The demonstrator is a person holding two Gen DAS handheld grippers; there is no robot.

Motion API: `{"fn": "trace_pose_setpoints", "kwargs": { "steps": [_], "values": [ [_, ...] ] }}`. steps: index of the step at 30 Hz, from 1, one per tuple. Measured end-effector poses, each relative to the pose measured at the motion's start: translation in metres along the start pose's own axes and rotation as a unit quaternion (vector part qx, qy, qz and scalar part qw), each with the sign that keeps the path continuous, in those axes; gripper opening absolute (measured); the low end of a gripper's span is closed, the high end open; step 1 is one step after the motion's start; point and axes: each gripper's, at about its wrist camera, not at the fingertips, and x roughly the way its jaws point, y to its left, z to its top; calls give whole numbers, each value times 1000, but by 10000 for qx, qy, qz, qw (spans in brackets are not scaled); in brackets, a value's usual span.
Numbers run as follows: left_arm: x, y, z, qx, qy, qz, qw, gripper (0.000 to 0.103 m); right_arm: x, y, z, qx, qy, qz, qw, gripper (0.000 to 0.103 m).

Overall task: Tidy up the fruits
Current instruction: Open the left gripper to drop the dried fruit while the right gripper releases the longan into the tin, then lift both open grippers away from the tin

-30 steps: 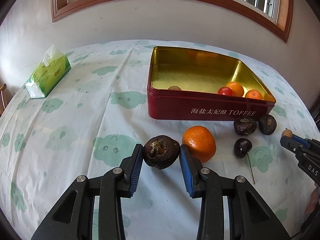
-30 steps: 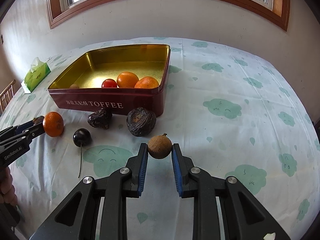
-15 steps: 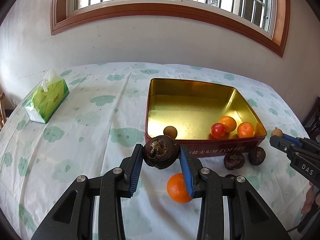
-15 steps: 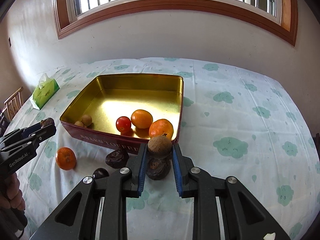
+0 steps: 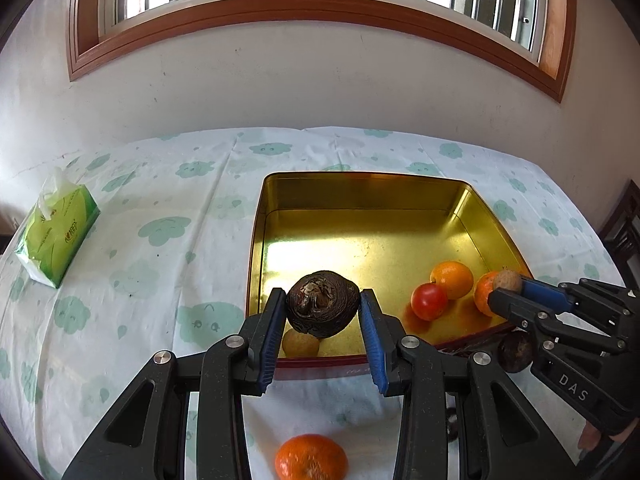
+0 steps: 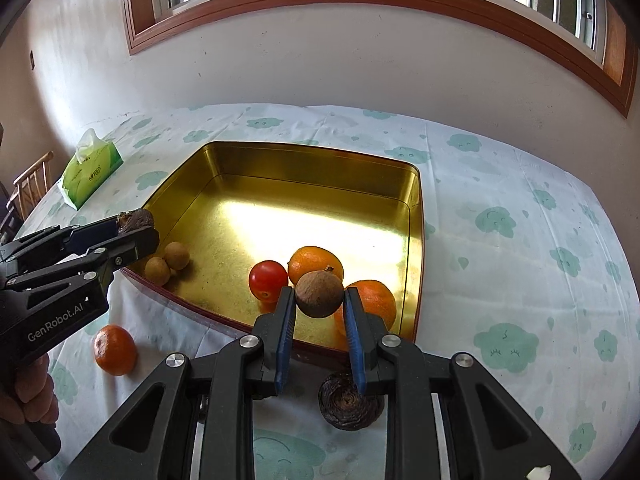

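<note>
Fruit is clamped in both of my tongs above the near edge of the gold tin (image 5: pixel 472 208): my left tongs (image 5: pixel 323 312) grip the wrinkled dark fruit (image 5: pixel 322 304), my right tongs (image 6: pixel 319 300) the small brown fruit (image 6: pixel 319 294). I hold them high to clear the rim; a tangerine (image 6: pixel 115 349) sits on the bench.

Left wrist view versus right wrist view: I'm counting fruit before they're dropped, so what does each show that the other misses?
Only the left wrist view shows one small yellowish fruit under the held dark wrinkled fruit.

Only the right wrist view shows two small brown fruits side by side in the tin, and the wrinkled fruit on the cloth.

Both show the gold tin, tomato, two oranges, loose mandarin and tissue pack.
</note>
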Motion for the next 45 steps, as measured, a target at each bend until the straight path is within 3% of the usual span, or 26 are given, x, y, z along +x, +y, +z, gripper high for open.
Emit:
{"fn": "trace_pose_setpoints", "kwargs": {
  "steps": [19,22,26,28,29,33,45],
  "values": [
    [28,-4,-1,68,265,246,9993,38,16,1,2,-13,104,50,9999,23],
    [30,-4,-3,81,288,264,9992,39,14,1,1,2,68,47,10000,35],
    [30,-4,-2,69,308,250,9992,40,12,2,1,-17,34,35,10000,38],
    [30,-3,-2,56,322,249,9992,43,11,2,0,4,30,45,10000,38],
    [30,-3,-2,38,329,260,9991,50,10,2,0,10,23,51,10000,38],
    [27,-5,-3,27,320,207,9993,55,3,2,-2,36,-19,43,10000,41],
    [-20,-9,-21,34,41,216,9998,55,-31,-3,-28,252,-111,-44,9996,41]
  ]
}}
